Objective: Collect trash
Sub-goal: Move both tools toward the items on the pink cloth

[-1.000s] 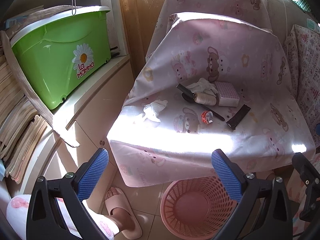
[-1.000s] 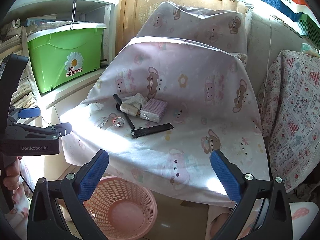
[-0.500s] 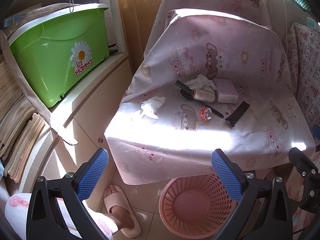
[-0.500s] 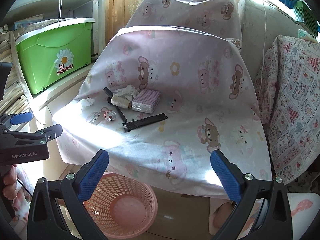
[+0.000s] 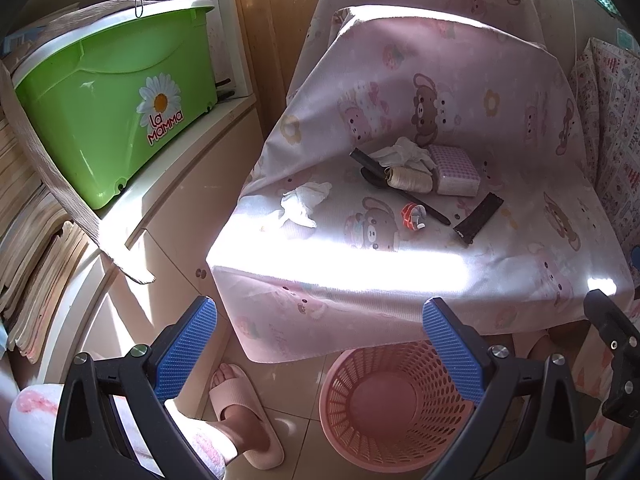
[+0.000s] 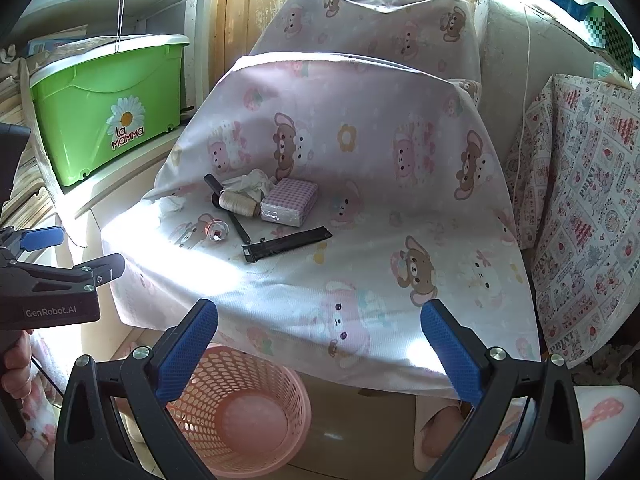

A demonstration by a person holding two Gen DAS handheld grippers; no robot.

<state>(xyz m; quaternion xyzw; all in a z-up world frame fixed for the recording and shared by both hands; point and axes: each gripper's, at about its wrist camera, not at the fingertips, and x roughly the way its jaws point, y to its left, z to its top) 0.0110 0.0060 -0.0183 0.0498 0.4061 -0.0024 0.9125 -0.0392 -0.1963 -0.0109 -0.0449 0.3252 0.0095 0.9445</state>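
A pink-sheeted seat [image 5: 520, 264] [image 6: 400, 208] holds a crumpled white tissue [image 5: 304, 202] [image 6: 170, 205], a second crumpled tissue [image 5: 404, 154] [image 6: 250, 182], a small red and white wrapper [image 5: 413, 216] [image 6: 217, 231], a thread spool [image 5: 408, 180] [image 6: 238, 204], a checked pink pack [image 5: 456, 170] [image 6: 290, 202] and a black strip [image 5: 478, 220] [image 6: 286, 244]. An empty pink basket [image 5: 360, 432] [image 6: 288, 432] stands on the floor below the seat's front edge. My left gripper [image 5: 318, 344] is open and empty above the floor. My right gripper [image 6: 318, 344] is open and empty before the seat.
A green La Mamma bin [image 5: 108, 96] [image 6: 100, 116] sits on a white shelf at the left above stacked paper [image 5: 36, 264]. A slippered foot [image 5: 240, 412] is beside the basket. A patterned cloth [image 6: 580, 208] hangs at the right. The left gripper shows in the right wrist view [image 6: 68, 256].
Both cameras have drifted a little closer to the seat. Nothing on the seat has moved and both grippers have stayed open.
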